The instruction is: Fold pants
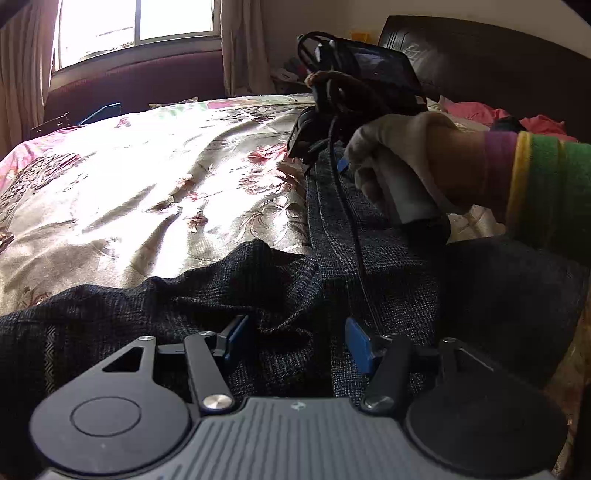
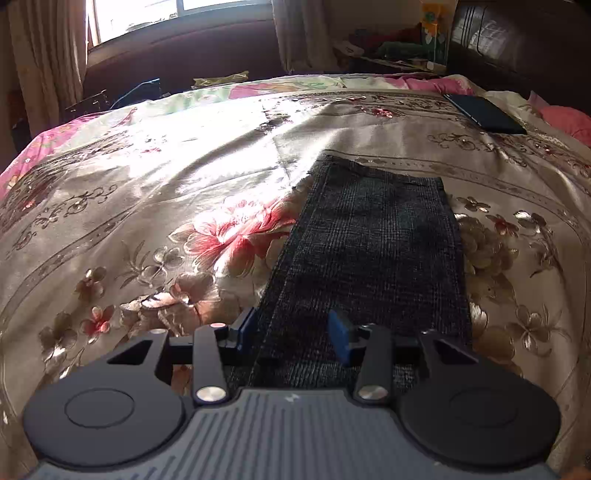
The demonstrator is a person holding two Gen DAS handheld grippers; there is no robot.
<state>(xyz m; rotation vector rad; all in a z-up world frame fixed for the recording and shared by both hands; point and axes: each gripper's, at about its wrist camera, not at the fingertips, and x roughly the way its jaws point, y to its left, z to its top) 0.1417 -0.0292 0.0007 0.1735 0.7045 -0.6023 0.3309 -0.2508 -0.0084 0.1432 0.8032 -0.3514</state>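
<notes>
Item: pants, dark woven check fabric, lay on the floral bedspread; all places below are given relative to the pants.

Right wrist view: one leg lay flat and straight, running away from the camera, its hem end farthest off. Bedspread showed on both long sides of it. A dark flat phone-like object lay well beyond the hem, to its right. Window and curtains stood far past the hem.

Right gripper: jaws stood apart, blue fingers straddling the left edge of the leg, nothing pinched between them.

Left wrist view: the upper part of the pants lay bunched and wrinkled, a seamed leg running onward from it. Pink bedding lay beyond, to the right, before a dark headboard.

Left gripper: jaws stood apart over the bunched cloth, blue fingers at or just above the fabric; contact could not be told, and no cloth was clamped.

Right hand, in a pale glove with a striped cuff, held the other gripper's handle above the seamed leg.
</notes>
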